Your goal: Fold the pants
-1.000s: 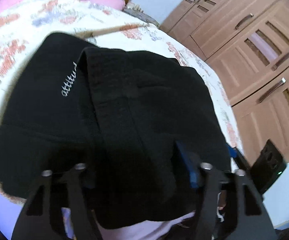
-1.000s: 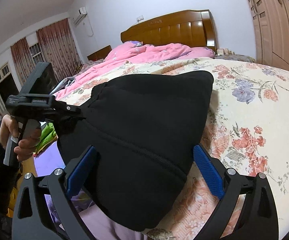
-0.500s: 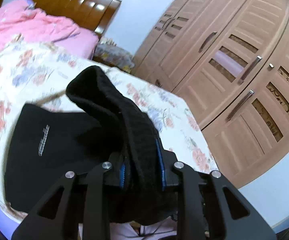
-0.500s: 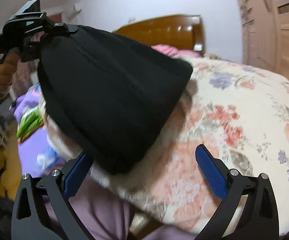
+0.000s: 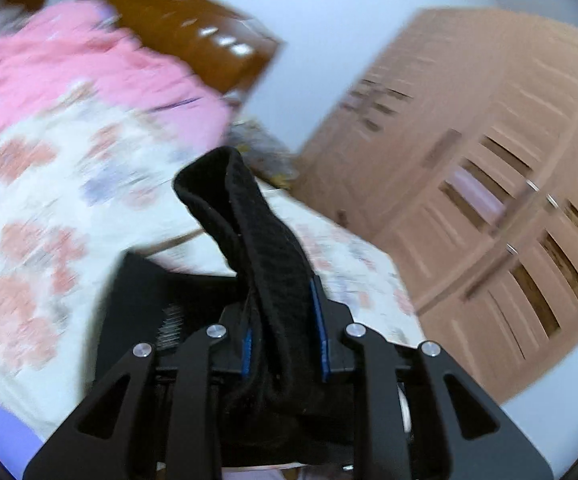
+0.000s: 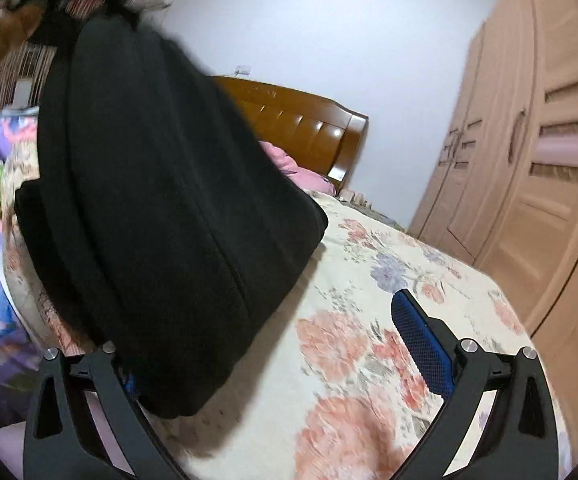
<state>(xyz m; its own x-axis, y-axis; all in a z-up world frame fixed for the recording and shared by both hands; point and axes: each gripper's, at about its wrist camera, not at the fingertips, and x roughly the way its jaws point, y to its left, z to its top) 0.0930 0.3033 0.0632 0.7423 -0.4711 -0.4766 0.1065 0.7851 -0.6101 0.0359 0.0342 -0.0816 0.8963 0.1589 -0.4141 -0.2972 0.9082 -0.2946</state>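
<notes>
Left gripper [image 5: 283,354] clamps the thick black fleece pants [image 5: 257,240]; right gripper [image 6: 285,344] fingers spread wide, empty. Carry the raised edge evenly across the floral bed [image 6: 369,320].

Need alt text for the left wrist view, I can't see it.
The left gripper is shut on a bunched edge of the black fabric pants, lifted above the floral bedspread. Pink blanket, wooden headboard and wardrobe are blurred behind.

Both wrist views sit close behind their fingers, facing across the floral-print bedspread [image 6: 369,340] toward the far brown wooden headboard [image 5: 185,32], sharing the black fabric pants [image 6: 161,208].
</notes>
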